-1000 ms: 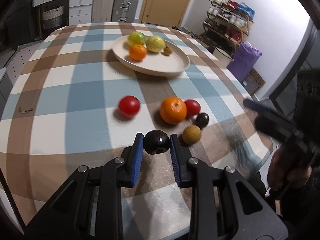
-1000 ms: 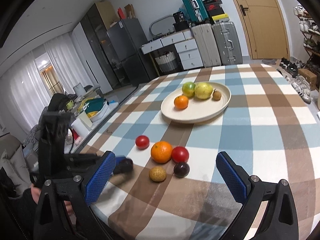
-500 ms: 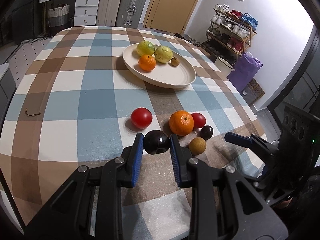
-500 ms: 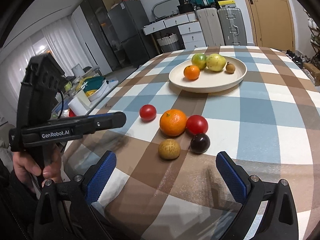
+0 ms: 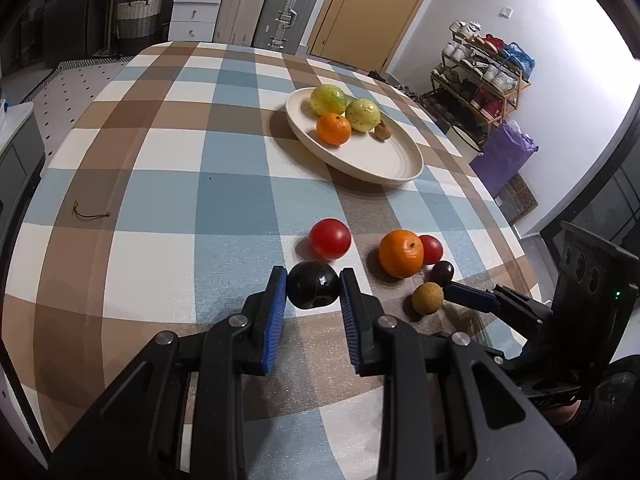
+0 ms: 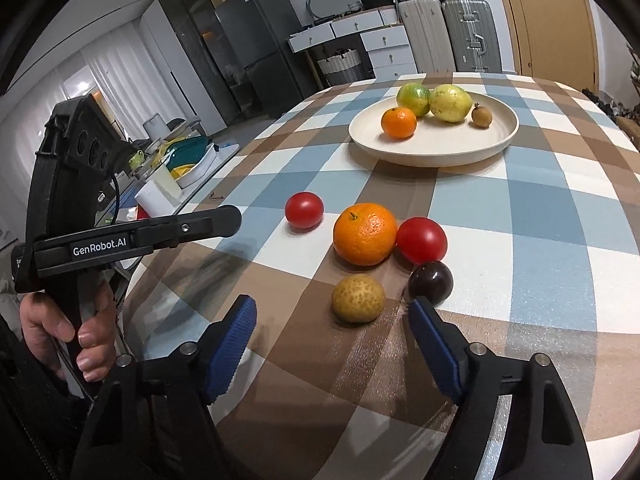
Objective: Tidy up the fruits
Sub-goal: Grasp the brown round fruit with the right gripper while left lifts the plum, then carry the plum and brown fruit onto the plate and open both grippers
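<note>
My left gripper is shut on a dark round fruit, held above the checked tablecloth. Ahead lie a red tomato, an orange, a second tomato, a dark plum and a small brown fruit. My right gripper has its jaws closing; the brown fruit lies just ahead of the gap between them, untouched, and the plum sits by the right finger. The cream plate at the back holds a mandarin, two green-yellow fruits and a small brown one.
A hand holds the left gripper's black body at the table's left edge in the right wrist view. A bit of brown string lies on the cloth at the left. Suitcases, drawers and a shoe rack stand beyond the table.
My right gripper has come down and forward toward the brown fruit, and its jaws have narrowed. My left gripper has drifted across the table with the dark fruit still in it.
</note>
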The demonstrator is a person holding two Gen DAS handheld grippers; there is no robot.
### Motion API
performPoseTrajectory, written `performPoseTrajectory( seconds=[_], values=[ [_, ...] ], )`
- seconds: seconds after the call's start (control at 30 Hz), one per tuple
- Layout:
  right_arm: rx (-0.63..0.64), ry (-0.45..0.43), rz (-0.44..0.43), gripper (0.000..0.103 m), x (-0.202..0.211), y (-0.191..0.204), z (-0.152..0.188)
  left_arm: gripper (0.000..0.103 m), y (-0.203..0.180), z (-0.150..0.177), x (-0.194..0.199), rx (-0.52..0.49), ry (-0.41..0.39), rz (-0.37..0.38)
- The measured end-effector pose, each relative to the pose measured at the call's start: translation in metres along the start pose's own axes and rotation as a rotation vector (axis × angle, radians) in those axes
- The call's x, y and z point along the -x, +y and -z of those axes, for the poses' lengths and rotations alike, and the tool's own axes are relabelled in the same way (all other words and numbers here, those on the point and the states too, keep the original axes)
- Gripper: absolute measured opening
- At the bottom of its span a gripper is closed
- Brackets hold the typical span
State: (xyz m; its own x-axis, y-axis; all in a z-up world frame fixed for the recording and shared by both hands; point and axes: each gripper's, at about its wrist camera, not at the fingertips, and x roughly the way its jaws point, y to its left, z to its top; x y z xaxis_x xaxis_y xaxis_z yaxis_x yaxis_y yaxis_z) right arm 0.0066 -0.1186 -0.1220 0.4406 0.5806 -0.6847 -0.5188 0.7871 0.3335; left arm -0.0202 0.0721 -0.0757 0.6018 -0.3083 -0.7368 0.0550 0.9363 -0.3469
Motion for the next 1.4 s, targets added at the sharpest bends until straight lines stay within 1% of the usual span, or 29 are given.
performPoseTrajectory(
  seconds=[0.07, 0.23, 0.3, 0.43, 0.47, 0.5, 0.53, 0.7, 0.9, 1.1, 1.23, 1.4],
  values=[
    [0.009, 0.01, -0.002, 0.081, -0.002, 0.002, -0.002, 0.024, 0.001, -0.001, 0.0, 0.003, 0.001, -0.003],
    [0.022, 0.03, 0.014, 0.07, -0.008, 0.003, -0.004, 0.024, 0.004, -0.004, -0.001, 0.008, 0.002, -0.014],
    [0.017, 0.038, 0.007, 0.06, -0.01, 0.001, -0.004, 0.024, 0.004, -0.005, -0.002, 0.006, 0.006, -0.017],
    [0.018, 0.036, 0.009, 0.048, -0.011, -0.001, -0.005, 0.024, 0.004, -0.007, -0.006, 0.005, 0.015, -0.023],
    [0.019, 0.035, 0.013, 0.043, -0.011, -0.002, -0.005, 0.024, 0.004, -0.008, -0.006, 0.006, 0.014, -0.025],
    [0.017, 0.037, 0.012, 0.034, -0.012, -0.003, -0.005, 0.024, 0.004, -0.009, -0.006, 0.007, 0.013, -0.026],
    [0.011, 0.039, 0.005, 0.029, -0.012, -0.005, -0.005, 0.024, 0.004, -0.011, -0.006, 0.007, 0.011, -0.028],
    [-0.003, 0.016, -0.018, 0.029, -0.007, -0.011, -0.005, 0.024, -0.001, -0.022, -0.008, -0.003, 0.006, -0.028],
    [-0.008, -0.054, -0.049, 0.029, 0.009, -0.017, -0.017, 0.024, -0.008, -0.041, -0.019, -0.014, 0.011, -0.007],
    [-0.013, -0.111, -0.072, 0.029, 0.023, -0.026, -0.039, 0.024, -0.017, -0.067, -0.033, -0.03, 0.007, 0.01],
    [-0.026, -0.131, -0.074, 0.029, 0.025, -0.036, -0.055, 0.024, -0.023, -0.086, -0.045, -0.039, 0.009, 0.02],
    [-0.028, -0.146, -0.064, 0.029, 0.023, -0.048, -0.078, 0.024, -0.023, -0.112, -0.059, -0.025, 0.012, 0.037]
  ],
)
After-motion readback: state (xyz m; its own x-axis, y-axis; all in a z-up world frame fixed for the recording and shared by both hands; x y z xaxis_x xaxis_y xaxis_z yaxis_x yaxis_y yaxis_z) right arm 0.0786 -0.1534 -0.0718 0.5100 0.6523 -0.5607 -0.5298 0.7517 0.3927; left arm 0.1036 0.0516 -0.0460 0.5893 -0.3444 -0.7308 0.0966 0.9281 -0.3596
